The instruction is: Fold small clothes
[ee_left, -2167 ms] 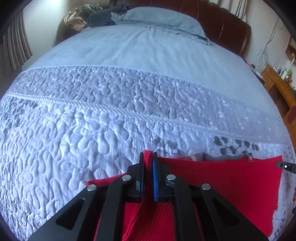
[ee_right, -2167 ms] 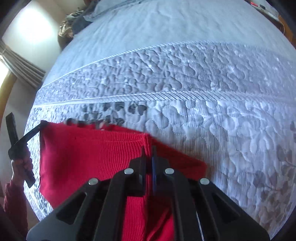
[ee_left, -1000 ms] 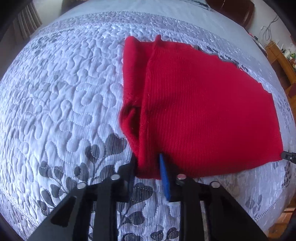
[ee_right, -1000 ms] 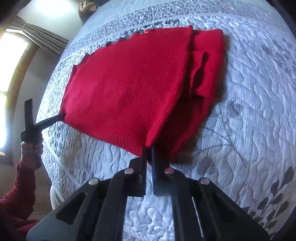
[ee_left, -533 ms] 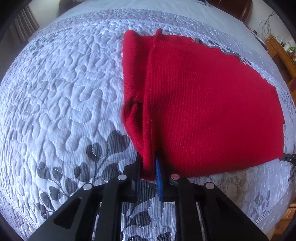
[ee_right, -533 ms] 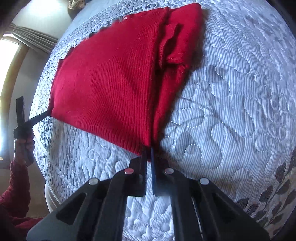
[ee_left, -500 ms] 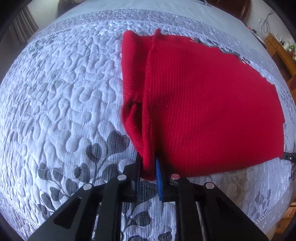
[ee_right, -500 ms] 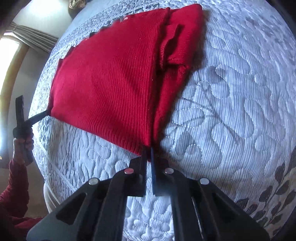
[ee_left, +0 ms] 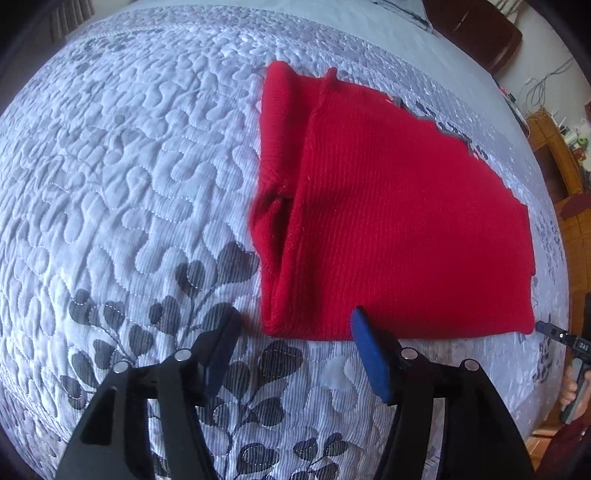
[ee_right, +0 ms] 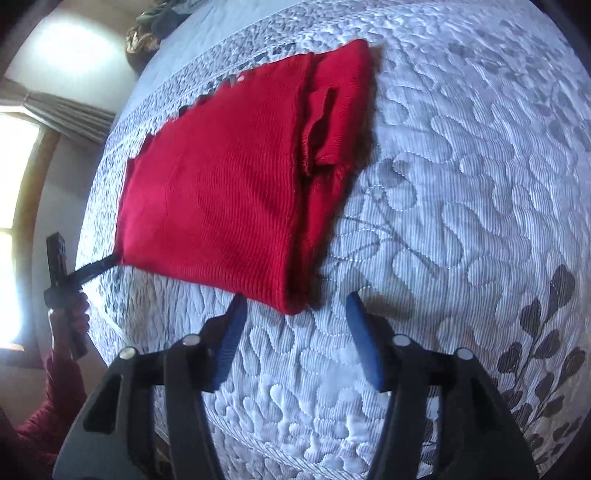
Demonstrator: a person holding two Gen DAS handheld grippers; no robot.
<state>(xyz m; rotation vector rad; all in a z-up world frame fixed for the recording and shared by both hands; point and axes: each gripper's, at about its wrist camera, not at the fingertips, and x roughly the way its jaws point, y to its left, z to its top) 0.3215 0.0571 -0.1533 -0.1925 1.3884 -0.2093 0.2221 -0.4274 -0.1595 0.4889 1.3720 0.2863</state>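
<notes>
A red knit garment (ee_left: 388, 221) lies folded flat on the quilted bedspread (ee_left: 129, 184), a sleeve tucked along its left side. My left gripper (ee_left: 293, 319) hovers over the near left corner with its jaws opening; the corner lies between the blue pads (ee_left: 369, 354), untouched. In the right wrist view the same red garment (ee_right: 221, 195) spreads up and to the left. My right gripper (ee_right: 295, 301) stands at the near right corner, jaws opening, and neither pad presses on the cloth. The left gripper's finger (ee_right: 96, 267) shows at the far left corner.
The bedspread (ee_right: 461, 184) is white with grey leaf prints. A brown headboard (ee_left: 476, 33) and wooden furniture (ee_left: 561, 158) stand at the right. A window with a curtain (ee_right: 66, 107) is to the left. A person's hand (ee_right: 70, 314) in a red sleeve holds the left tool.
Both grippers were shut on the garment's near corners and have now opened and let go. The red garment has settled flat on the bed. The right gripper has shifted a little.
</notes>
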